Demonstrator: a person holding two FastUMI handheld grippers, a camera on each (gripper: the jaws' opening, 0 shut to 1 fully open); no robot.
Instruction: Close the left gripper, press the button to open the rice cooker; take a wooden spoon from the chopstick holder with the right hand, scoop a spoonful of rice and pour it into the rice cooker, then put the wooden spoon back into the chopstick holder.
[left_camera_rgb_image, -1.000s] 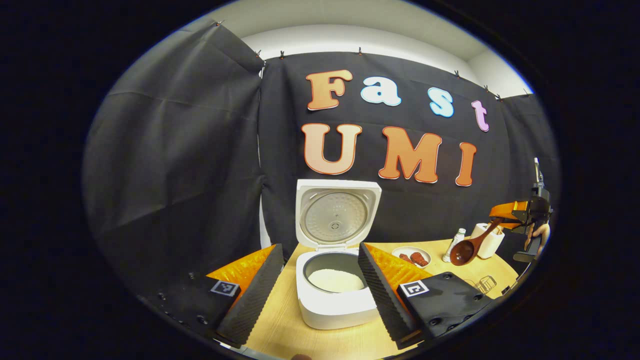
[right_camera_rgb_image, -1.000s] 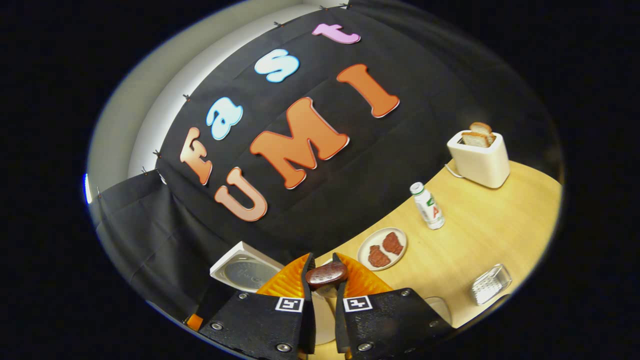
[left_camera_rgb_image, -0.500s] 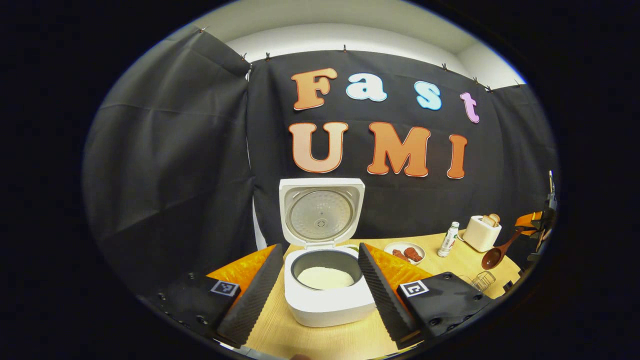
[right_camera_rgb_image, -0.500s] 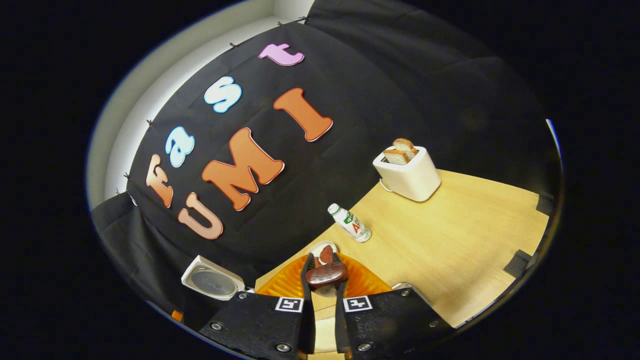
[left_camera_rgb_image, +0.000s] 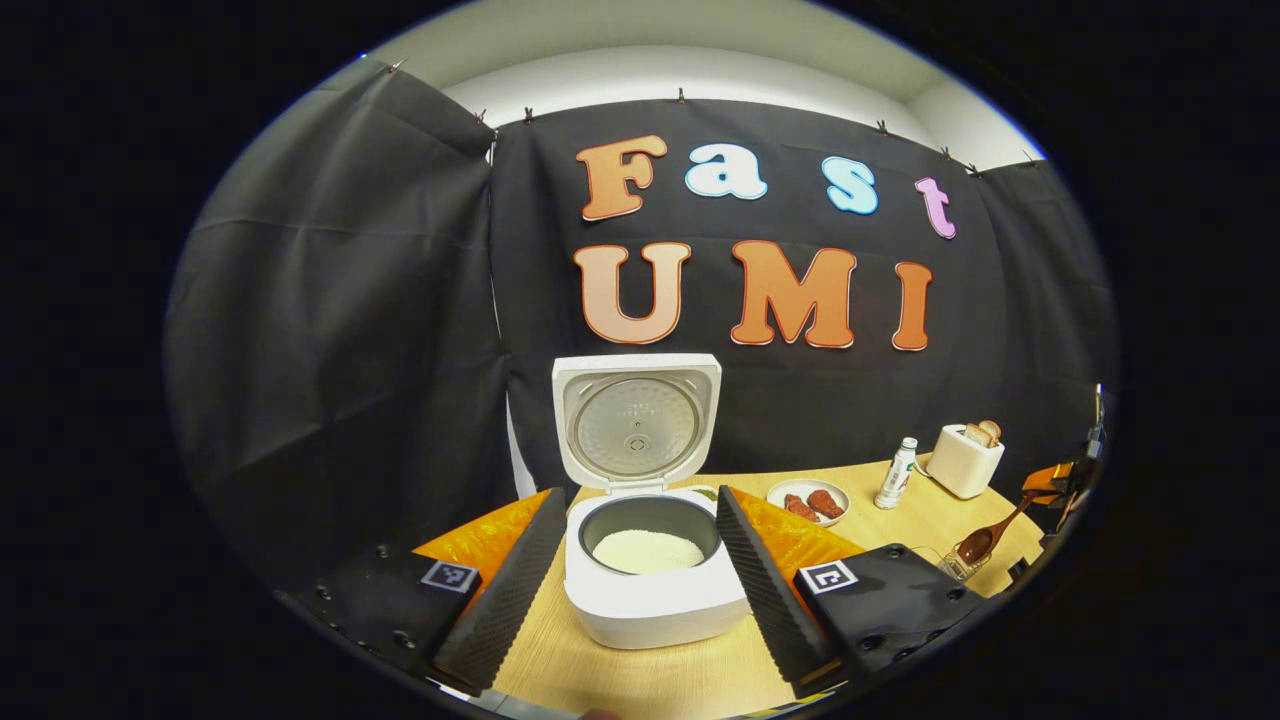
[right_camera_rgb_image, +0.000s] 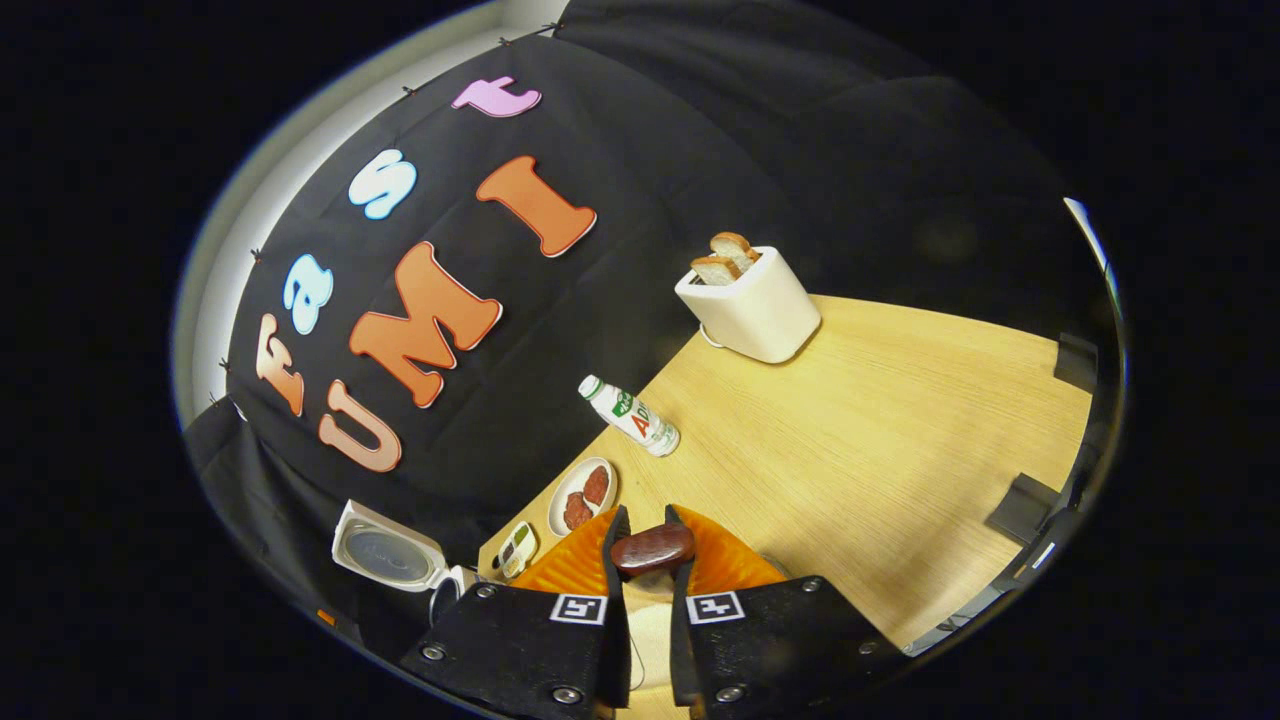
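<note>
Rice cooker (left_camera_rgb_image: 655, 560) sits at 6 o'clock in left gripper view, white squarish body w/ rounded corners, lid (left_camera_rgb_image: 636, 420) swung fully up & standing upright behind it, silvery round inner plate facing out. Dark inner pot holds a flat bed of white rice (left_camera_rgb_image: 648, 550). Left gripper (left_camera_rgb_image: 632, 560) fingers spread wide, one each side of the cooker, holding nothing. Wooden spoon (left_camera_rgb_image: 985, 537) at approx 4 o'clock in that view, dark reddish-brown, glossy, bowl end low & handle slanting up to the right gripper (left_camera_rgb_image: 1060, 482) at the far edge; bowl hangs right over a wire chopstick holder (left_camera_rgb_image: 950, 565) on the table (left_camera_rgb_image: 920, 520). In right gripper view the right gripper (right_camera_rgb_image: 643, 550) at 6 o'clock has its fingers narrow, clamped on the spoon's handle end (right_camera_rgb_image: 653, 549), seen as a rounded brown oval between them. Cooker lid (right_camera_rgb_image: 385, 548) shows at 8 o'clock there. Also on table: toaster (right_camera_rgb_image: 750, 305) w/ bread, small bottle (right_camera_rgb_image: 632, 415), plate (right_camera_rgb_image: 580, 497) w/ two brown pieces.
</note>
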